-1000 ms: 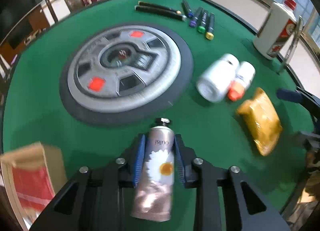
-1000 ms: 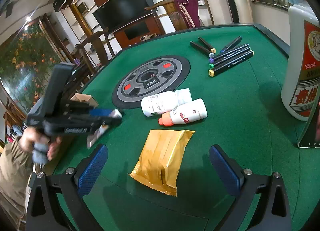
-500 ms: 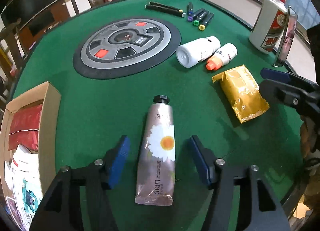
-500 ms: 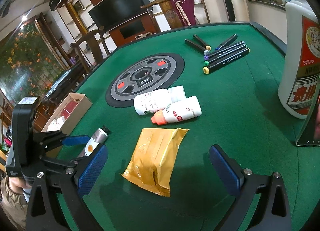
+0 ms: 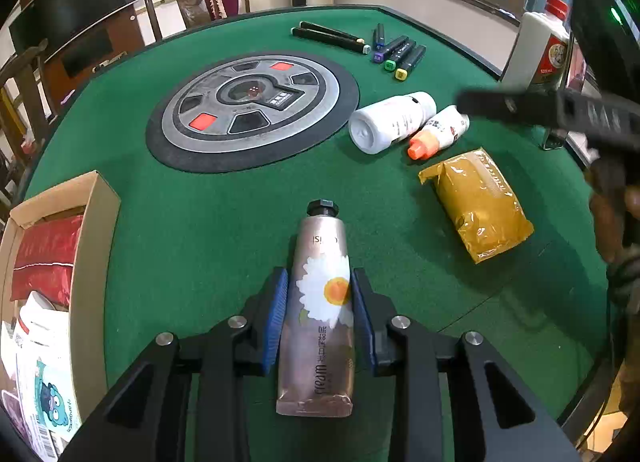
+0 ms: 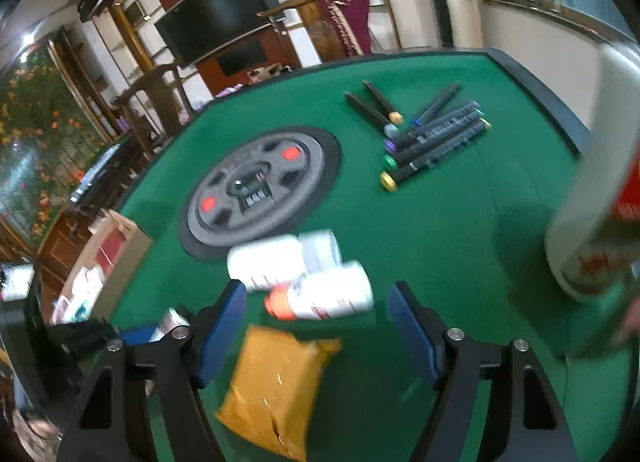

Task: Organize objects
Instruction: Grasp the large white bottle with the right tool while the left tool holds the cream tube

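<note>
My left gripper (image 5: 320,310) is shut on a cream tube (image 5: 322,298) with a daisy print, cap pointing away, low over the green table (image 5: 200,202). A yellow packet (image 5: 478,204) lies to the right, with a white bottle (image 5: 390,122) and an orange-capped bottle (image 5: 438,132) beyond it. My right gripper (image 6: 316,326) is open above the yellow packet (image 6: 276,386), its pads on either side of the orange-capped bottle (image 6: 324,298). The white bottle (image 6: 276,260) lies just behind.
A cardboard box (image 5: 90,246) with packets stands at the table's left edge. A round grey panel (image 5: 252,102) sits in the middle. Several markers (image 5: 394,52) lie at the back. A tall white liquor bottle (image 5: 540,50) stands at the far right edge.
My left gripper closed on the cream tube, which half a second ago lay between its open pads. My right gripper moved forward over the yellow packet toward the bottles and narrowed.
</note>
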A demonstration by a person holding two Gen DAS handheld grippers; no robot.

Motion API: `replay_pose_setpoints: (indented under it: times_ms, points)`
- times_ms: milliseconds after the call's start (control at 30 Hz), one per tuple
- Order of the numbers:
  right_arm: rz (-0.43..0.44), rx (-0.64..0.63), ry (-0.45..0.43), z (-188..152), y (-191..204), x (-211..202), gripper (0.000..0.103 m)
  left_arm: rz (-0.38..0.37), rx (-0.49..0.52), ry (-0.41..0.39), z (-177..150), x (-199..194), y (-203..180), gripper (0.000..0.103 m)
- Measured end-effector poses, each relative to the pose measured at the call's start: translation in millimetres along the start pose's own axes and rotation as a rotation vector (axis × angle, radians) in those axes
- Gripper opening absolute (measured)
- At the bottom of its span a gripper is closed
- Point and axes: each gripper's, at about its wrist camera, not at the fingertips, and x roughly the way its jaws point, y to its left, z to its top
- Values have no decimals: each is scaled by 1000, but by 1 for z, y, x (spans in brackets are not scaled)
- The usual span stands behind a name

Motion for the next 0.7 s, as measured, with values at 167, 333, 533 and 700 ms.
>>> replay_pose_setpoints:
  times_ms: [167,333,533,700]
  points:
    - [8,-402,53,15,46,20,93,-17,0,-9,-2,-1,3,31]
    - [-21,-652,192,13,77,44,93,-25,1,-7,-3,-2,5,31]
    - [-90,-766,292,6,79,82,91,-37,-4,-10,-3,-2,6,31]
    - [-59,-672,278,17,63,88,73,-66,-36,-3,-5,-4,17,31]
